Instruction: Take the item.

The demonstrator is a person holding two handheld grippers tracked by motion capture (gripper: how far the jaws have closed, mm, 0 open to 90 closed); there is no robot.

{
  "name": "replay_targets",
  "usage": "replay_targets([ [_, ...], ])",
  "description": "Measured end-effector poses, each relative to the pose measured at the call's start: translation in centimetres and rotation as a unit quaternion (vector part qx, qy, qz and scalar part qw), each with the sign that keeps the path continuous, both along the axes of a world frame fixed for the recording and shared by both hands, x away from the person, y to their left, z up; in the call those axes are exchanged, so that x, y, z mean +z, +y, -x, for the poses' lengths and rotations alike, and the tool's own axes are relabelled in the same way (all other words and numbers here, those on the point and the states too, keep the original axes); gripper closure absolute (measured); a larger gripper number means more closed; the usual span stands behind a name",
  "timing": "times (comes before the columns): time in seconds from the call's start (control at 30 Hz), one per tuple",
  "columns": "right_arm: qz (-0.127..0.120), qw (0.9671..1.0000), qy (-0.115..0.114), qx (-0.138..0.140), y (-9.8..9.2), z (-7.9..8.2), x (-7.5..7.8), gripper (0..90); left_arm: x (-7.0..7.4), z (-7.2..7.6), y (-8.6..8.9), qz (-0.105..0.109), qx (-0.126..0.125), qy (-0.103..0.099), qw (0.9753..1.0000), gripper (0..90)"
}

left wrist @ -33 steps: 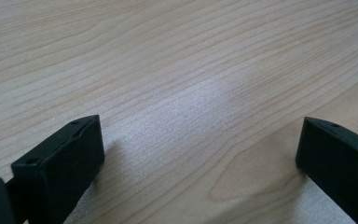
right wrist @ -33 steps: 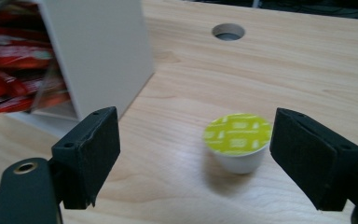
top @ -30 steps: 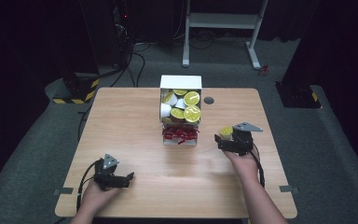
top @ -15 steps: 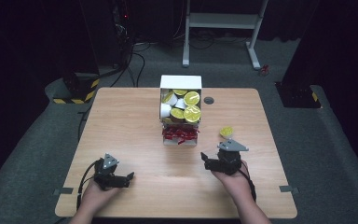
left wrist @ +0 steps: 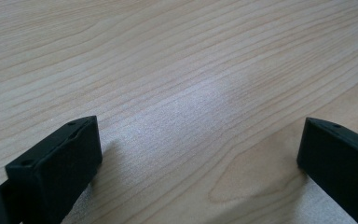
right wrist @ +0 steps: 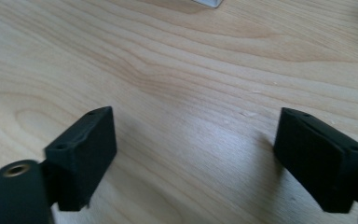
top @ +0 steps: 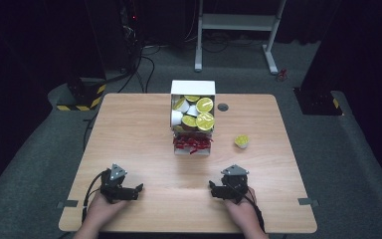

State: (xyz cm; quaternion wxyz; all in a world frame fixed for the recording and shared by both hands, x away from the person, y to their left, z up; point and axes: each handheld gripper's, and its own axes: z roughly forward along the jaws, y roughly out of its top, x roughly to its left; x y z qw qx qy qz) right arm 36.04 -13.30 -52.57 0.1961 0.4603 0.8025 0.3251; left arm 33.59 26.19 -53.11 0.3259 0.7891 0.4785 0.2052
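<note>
cup sitting alone at 1 o'clock of right gripper, well apart, right of box | likely light, thin-walled, crushable; taking it gently by the sides | right gripper and left gripper both resting with jaws spread wide, empty, on table

No legible text, label, brand, number or sign anywhere.

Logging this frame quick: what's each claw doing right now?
Left claw: open, holding nothing.
Right claw: open, holding nothing.
</note>
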Motion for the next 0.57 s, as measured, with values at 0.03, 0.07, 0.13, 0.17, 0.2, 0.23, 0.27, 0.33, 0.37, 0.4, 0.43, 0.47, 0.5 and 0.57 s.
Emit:
replay_targets([
  [0.03, 0.001, 0.9999, 0.005, -0.01, 0.4, 0.0, 0.0, 8.5, 0.0, 0.0, 0.0, 0.001, 0.0, 0.0, 1.0, 0.2],
  [0.07, 0.0, 0.9998, 0.006, -0.018, 0.8, 0.0, 0.0, 8.5, 0.0, 0.0, 0.0, 0.0, 0.0, 0.0, 1.0, 0.2],
  [0.13, 0.002, 0.9999, 0.005, -0.011, 1.3, 0.1, 0.0, 8.5, 0.0, 0.0, 0.0, 0.002, 0.002, -0.001, 1.0, 0.2],
  [0.17, 0.004, 1.0, 0.001, -0.004, 1.3, 0.1, -0.1, 8.5, 0.0, 0.0, 0.0, 0.002, 0.002, -0.001, 1.0, 0.2],
  [0.2, 0.004, 1.0, 0.003, -0.004, 1.4, 0.1, -0.1, 8.5, 0.0, 0.0, 0.0, 0.002, 0.002, -0.001, 1.0, 0.2],
  [0.23, 0.002, 1.0, 0.006, -0.007, 1.4, 0.1, 0.0, 8.5, 0.0, 0.0, 0.0, 0.002, 0.002, -0.001, 1.0, 0.2],
  [0.27, 0.003, 1.0, 0.004, -0.005, 1.4, 0.1, 0.0, 8.5, 0.0, 0.0, 0.0, 0.002, 0.002, -0.001, 1.0, 0.2],
  [0.33, 0.003, 1.0, 0.002, -0.003, 1.3, 0.1, -0.1, 8.5, 0.0, 0.0, -0.1, 0.002, 0.003, 0.0, 1.0, 0.3],
  [0.37, 0.003, 1.0, 0.003, -0.003, 1.3, 0.1, -0.1, 8.5, 0.0, 0.1, -0.1, 0.002, 0.004, 0.0, 1.0, 0.3],
  [0.4, 0.003, 1.0, 0.003, -0.002, 1.3, 0.1, -0.1, 8.5, 0.0, 0.1, -0.1, 0.002, 0.005, 0.0, 1.0, 0.3],
  [0.43, 0.002, 1.0, 0.004, -0.002, 1.3, 0.1, 0.0, 8.5, 0.0, 0.1, -0.1, 0.002, 0.005, 0.0, 1.0, 0.3],
  [0.47, 0.002, 1.0, 0.004, -0.002, 1.3, 0.1, 0.0, 8.5, 0.0, 0.1, -0.1, 0.002, 0.006, 0.001, 1.0, 0.3],
  [0.5, 0.002, 1.0, 0.004, -0.001, 1.3, 0.1, 0.0, 8.5, 0.0, 0.1, 0.0, 0.001, 0.005, 0.001, 1.0, 0.3],
  [0.57, 0.003, 1.0, 0.004, 0.002, 1.2, 0.2, 0.0, 8.5, 0.0, 0.1, -0.1, 0.002, 0.006, 0.001, 1.0, 0.3],
])
